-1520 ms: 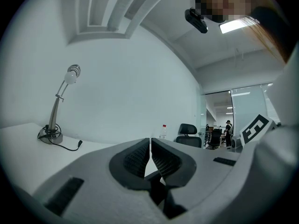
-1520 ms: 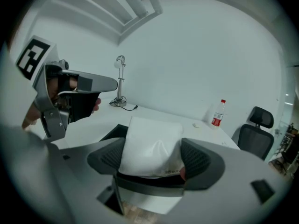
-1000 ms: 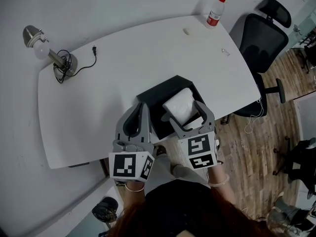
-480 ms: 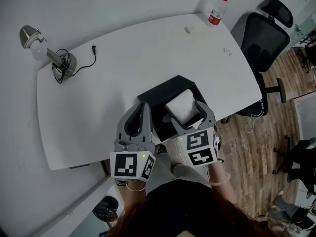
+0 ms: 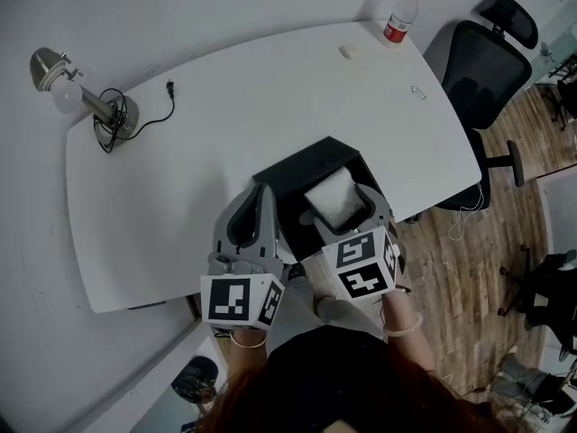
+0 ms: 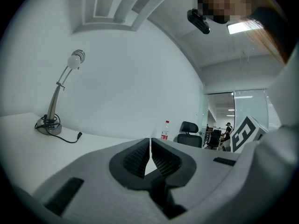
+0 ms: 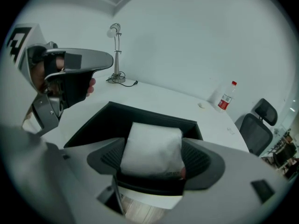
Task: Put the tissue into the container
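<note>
A white tissue pack (image 5: 332,198) (image 7: 153,148) is clamped between the jaws of my right gripper (image 5: 344,207) (image 7: 154,158). It hangs over the open black container (image 5: 311,171) (image 7: 117,118) at the table's near edge, its far end above the container's inside. My left gripper (image 5: 262,213) (image 6: 150,158) is held just left of the container, jaws shut and nothing between them.
On the white table (image 5: 225,115) stand a desk lamp (image 5: 86,102) with its cord at the far left and a red-labelled bottle (image 5: 398,18) at the far right. A small pale object (image 5: 348,52) lies near the bottle. A black office chair (image 5: 482,70) stands right of the table.
My right gripper has drawn slightly back toward me and tilted, the tissue pack still in it over the container. The left gripper has stayed put.
</note>
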A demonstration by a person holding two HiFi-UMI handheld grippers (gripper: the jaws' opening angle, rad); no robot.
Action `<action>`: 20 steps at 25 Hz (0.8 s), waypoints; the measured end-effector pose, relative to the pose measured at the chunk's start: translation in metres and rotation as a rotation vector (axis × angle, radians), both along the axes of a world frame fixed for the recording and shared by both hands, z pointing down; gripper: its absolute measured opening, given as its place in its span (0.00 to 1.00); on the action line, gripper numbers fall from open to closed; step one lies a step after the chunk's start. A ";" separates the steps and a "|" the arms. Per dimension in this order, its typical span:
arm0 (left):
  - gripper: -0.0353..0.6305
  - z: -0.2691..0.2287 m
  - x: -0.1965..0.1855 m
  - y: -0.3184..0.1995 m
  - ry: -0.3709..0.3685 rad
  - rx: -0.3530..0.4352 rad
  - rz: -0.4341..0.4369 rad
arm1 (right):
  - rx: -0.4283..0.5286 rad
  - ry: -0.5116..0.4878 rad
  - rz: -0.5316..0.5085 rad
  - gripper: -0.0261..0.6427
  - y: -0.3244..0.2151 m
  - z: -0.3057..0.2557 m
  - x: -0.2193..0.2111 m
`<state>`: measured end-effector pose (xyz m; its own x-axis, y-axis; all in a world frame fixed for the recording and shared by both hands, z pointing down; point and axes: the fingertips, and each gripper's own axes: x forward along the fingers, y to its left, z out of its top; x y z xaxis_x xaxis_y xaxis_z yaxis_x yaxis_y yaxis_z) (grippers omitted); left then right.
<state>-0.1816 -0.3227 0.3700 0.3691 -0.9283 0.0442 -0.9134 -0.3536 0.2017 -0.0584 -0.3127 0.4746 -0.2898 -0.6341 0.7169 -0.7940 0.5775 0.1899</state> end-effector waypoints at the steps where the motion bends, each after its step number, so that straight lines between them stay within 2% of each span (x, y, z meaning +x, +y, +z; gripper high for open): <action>1: 0.10 0.000 0.000 -0.001 0.000 -0.001 0.000 | -0.004 0.005 -0.001 0.63 -0.001 0.000 0.000; 9: 0.11 0.001 0.002 -0.005 0.001 -0.005 0.008 | -0.033 0.020 -0.026 0.63 0.000 0.003 -0.002; 20: 0.10 -0.004 0.011 0.002 -0.015 -0.001 0.010 | 0.035 -0.058 -0.050 0.63 0.004 -0.016 -0.003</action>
